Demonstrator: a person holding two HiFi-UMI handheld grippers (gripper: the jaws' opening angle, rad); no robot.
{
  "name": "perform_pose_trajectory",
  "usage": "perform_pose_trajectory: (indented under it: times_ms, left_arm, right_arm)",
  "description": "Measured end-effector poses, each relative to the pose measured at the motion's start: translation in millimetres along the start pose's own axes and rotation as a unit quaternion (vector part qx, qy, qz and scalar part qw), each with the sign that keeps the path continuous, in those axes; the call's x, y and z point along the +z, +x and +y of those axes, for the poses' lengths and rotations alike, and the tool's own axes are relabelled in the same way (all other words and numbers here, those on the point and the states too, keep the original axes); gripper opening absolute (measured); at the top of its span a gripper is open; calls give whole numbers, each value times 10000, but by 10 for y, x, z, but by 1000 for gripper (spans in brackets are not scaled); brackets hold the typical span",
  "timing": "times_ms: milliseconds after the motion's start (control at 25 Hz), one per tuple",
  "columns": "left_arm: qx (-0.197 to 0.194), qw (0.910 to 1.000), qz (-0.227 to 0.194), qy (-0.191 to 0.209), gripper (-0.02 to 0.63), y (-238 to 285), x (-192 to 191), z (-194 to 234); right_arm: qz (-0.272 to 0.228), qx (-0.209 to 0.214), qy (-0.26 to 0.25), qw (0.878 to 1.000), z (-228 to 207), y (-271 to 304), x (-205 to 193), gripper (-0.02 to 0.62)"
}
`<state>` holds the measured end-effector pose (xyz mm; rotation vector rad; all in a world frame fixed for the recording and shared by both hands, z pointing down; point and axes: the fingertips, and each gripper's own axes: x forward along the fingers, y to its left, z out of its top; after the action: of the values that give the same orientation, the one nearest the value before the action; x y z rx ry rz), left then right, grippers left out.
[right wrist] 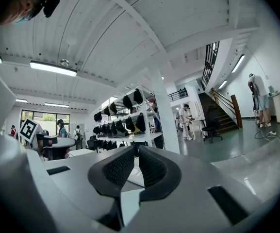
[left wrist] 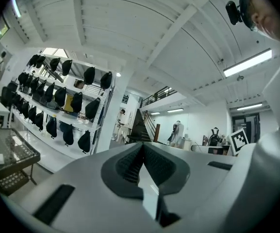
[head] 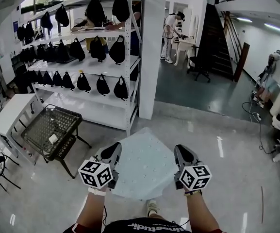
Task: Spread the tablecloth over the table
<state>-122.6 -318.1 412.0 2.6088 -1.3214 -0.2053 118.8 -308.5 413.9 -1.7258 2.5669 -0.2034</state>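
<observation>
With both arms stretched out in front, the left gripper and the right gripper carry the cloth between them, one on its left edge, one on its right. It's pale blue with small dots, held up well off the floor, its far side coming to a blunt point toward the shelf. In the left gripper view the pads are right together, with a thin pale strip of cloth pinched in the seam. In the right gripper view the pads are clamped as well, with a slightly fuller fold of cloth caught between them. Both grippers point level, out across the room. Off to the left stands a dark wire-top counter, well apart from the cloth, and beside it a white counter. Black bags fill the shelf row after row. Far back, a person stands near the stairs. Down at the bottom edge, a shoe shows on the floor just below the cloth
</observation>
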Motion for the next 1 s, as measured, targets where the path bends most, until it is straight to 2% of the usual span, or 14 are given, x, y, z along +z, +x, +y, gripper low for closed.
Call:
perform_pose_trajectory:
  times_ms: [160,400,1000]
  left_arm:
    - [18,9993,-80,371,17,-27,100,-88]
    - [72,9988,-134,469,17,-42,122,-26]
    - [101,9983,-184,551,17,-65,199,75]
  right_arm:
    - [11,-134,-130,9998,72,-10,28,25]
    - [-111,-236,-380,9989,127,-41,127,24]
    - [-302,-163,-434,9985,181,9,328,25]
